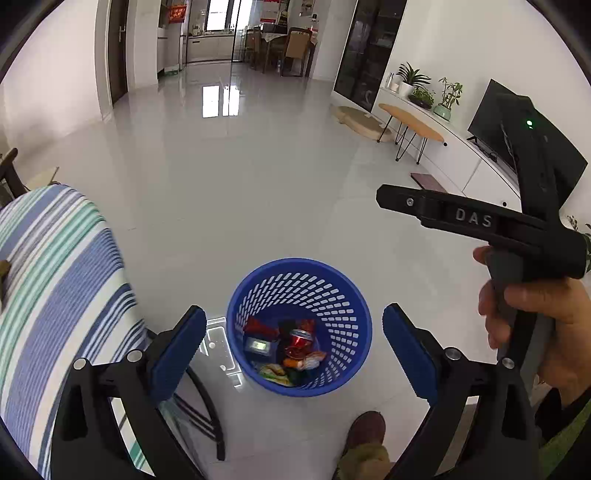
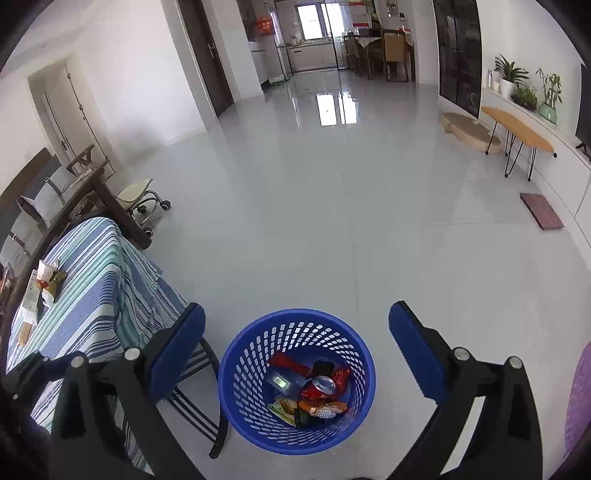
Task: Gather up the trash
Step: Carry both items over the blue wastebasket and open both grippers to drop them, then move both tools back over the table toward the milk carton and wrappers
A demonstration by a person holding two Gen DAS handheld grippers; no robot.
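Both my feeds are bright and evenly lit by daylight from the far window (image 2: 312, 22), which throws a hard white glare patch on the glossy floor (image 1: 216, 101) in both wrist views. Shadows are soft; I see only a faint one under the blue basket (image 2: 297, 380). Fisheye distortion bends the walls and door frames strongly, and black vignette fills the corners. Focus is sharp in the centre. The striped tablecloth (image 1: 55, 295) looks smeared in my left view, and the purple object (image 2: 578, 398) at the right edge is blurred.

the striped cloth (image 2: 92, 295) hides the table beneath; a purple object (image 2: 580, 398) is cut off at the edge
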